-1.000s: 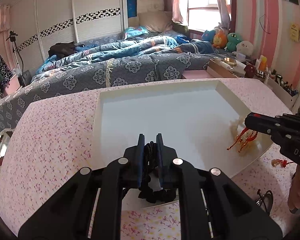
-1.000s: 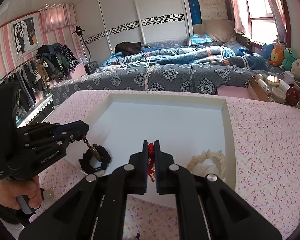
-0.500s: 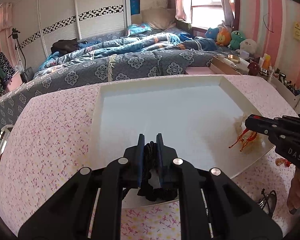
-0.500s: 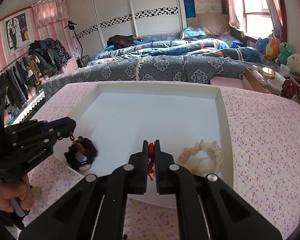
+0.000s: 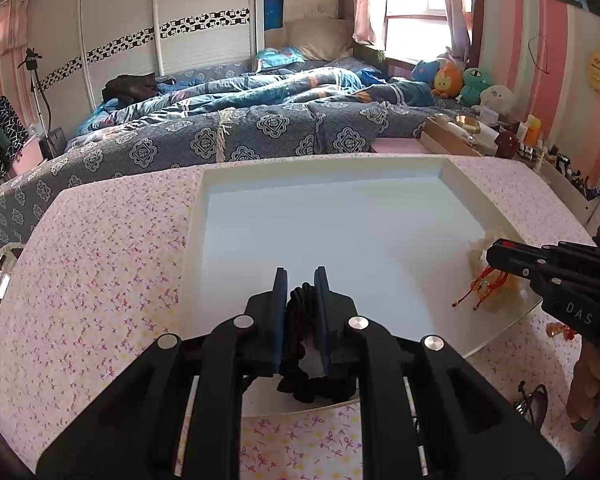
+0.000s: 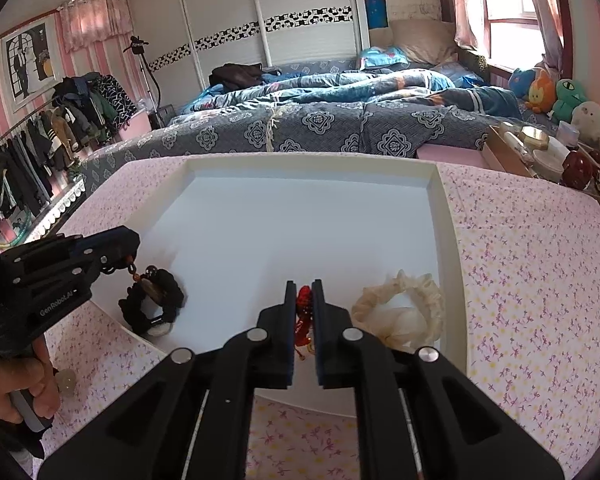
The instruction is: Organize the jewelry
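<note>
Both fingers (image 5: 301, 286) (image 6: 303, 295), slightly parted around bracelets, hover over white tray (image 5: 340, 168) on floral tablecloth (image 5: 100, 260) beside bed (image 5: 260, 136).

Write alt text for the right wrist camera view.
The right gripper pinches a red beaded bracelet over a white tray, beside a cream ruffled scrunchie. At left, the left gripper dangles a black beaded bracelet.

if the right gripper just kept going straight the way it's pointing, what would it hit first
Probably the white tray's bare floor just beyond the fingertips. The right gripper points downward with a red bracelet between its fingers; the cream scrunchie lies off to the side. Depth is uncertain.
</note>
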`<state>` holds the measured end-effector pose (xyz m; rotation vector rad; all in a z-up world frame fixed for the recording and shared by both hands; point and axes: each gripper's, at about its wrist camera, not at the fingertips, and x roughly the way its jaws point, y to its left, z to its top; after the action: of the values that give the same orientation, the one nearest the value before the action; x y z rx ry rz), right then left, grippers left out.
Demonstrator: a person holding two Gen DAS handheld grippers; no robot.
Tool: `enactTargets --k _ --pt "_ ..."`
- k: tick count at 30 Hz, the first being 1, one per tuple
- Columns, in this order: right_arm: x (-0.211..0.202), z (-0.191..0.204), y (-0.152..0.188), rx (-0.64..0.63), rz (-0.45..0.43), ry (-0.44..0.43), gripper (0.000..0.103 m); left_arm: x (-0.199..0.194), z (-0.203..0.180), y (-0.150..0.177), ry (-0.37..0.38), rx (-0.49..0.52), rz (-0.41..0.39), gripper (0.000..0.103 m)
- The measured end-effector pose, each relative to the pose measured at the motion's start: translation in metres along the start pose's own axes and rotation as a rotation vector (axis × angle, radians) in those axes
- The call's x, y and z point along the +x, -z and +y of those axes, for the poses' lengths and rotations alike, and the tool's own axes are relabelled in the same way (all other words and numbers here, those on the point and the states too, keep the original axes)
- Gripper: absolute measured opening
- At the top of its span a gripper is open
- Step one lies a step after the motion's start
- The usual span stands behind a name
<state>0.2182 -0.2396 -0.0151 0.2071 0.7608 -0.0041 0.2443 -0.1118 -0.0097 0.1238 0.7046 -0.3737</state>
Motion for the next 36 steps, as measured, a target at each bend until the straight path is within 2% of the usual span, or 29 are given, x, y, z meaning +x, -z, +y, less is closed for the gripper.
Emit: enactTargets --k 1,2,3,4,5,6,14,19,23,28,32,36 --pt "-0.002 -0.002 -0.001 0.005 -0.006 -0.001 0.009 -0.003 0.002 -0.001 0.003 -0.010 -0.010 0.026" --pt "-0.004 -0.003 -0.002 0.012 -0.014 0.002 0.009 -0.007 0.004 -0.002 0.005 -0.018 -0.023 0.053" --pt "-0.007 -0.006 -0.004 0.026 -0.028 0.003 0.022 -0.011 0.005 -0.003 0.007 -0.023 -0.044 0.076" --pt "-0.010 -0.008 -0.005 0.036 -0.040 0.001 0.046 -0.014 0.005 -0.004 0.003 -0.025 -0.059 0.079" --pt "-0.014 -0.010 -0.006 0.046 -0.054 -0.002 0.056 -0.018 0.006 -0.006 -0.008 -0.022 -0.070 0.079" --pt "-0.017 -0.012 -0.007 0.051 -0.066 0.003 0.058 -0.019 0.005 -0.007 -0.010 -0.019 -0.074 0.079" --pt "-0.041 -0.027 -0.020 0.079 -0.116 0.021 0.058 -0.039 0.015 -0.020 -0.040 -0.036 -0.111 0.079" --pt "-0.066 -0.040 -0.026 0.083 -0.133 0.049 0.058 -0.056 0.012 -0.019 -0.047 -0.011 -0.111 0.089" --pt "-0.088 -0.055 -0.013 0.075 -0.120 0.086 0.058 -0.075 0.011 -0.007 -0.066 0.030 -0.099 0.092" --pt "-0.106 -0.086 0.016 0.056 -0.076 0.130 0.058 -0.089 0.017 0.020 -0.030 -0.052 -0.068 0.093" --pt "-0.111 -0.098 0.035 0.015 -0.023 0.156 0.058 -0.082 -0.003 0.038 -0.022 -0.029 -0.023 0.093" --pt "-0.116 -0.098 0.055 0.011 -0.003 0.133 0.058 -0.068 -0.027 0.051 -0.028 -0.007 0.020 0.093"
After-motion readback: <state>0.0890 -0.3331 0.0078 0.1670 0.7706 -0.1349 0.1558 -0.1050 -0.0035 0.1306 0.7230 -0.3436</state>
